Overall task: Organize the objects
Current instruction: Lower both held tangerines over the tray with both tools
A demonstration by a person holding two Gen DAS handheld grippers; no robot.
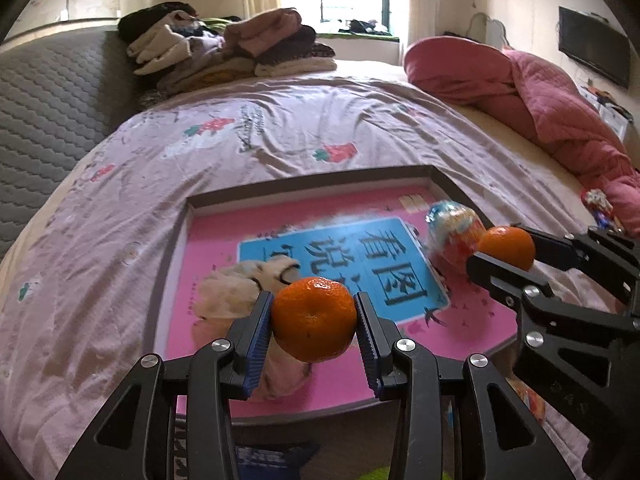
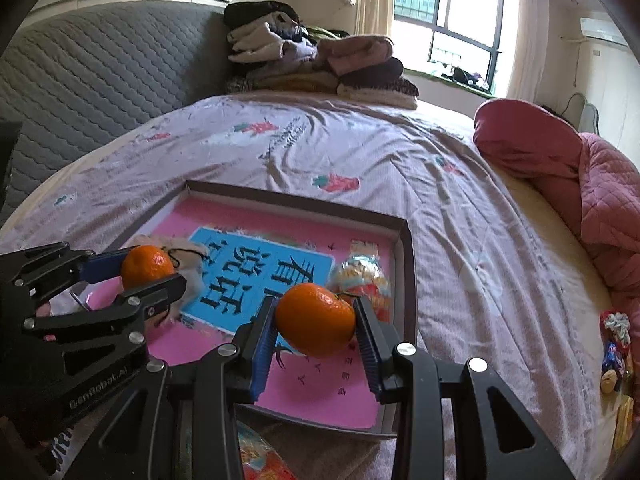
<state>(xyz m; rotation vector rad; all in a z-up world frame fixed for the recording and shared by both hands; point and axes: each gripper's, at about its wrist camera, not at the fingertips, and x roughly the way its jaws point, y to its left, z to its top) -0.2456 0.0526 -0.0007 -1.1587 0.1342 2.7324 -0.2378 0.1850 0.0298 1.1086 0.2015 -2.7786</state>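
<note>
Left gripper point(image 1: 315, 322): I hold one mandarin point(image 1: 314, 319) tight, above the near side of the tray point(image 1: 308, 184)
Right gripper point(image 2: 315, 322): clamped on a second mandarin point(image 2: 315, 319), beside the snack bag point(image 2: 362, 276)
Advice: lower until each fruit touches the pink book point(image 1: 224, 236), then loosen slowly, because they may roll

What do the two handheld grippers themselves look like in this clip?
Both the left gripper and the right gripper are matte black linkage frames with triangular cutouts and silver pivot bolts. Their jaws carry ribbed blue pads. White "GenRobot.AI" lettering marks the left one's side. No cables or sleeves show.
</note>
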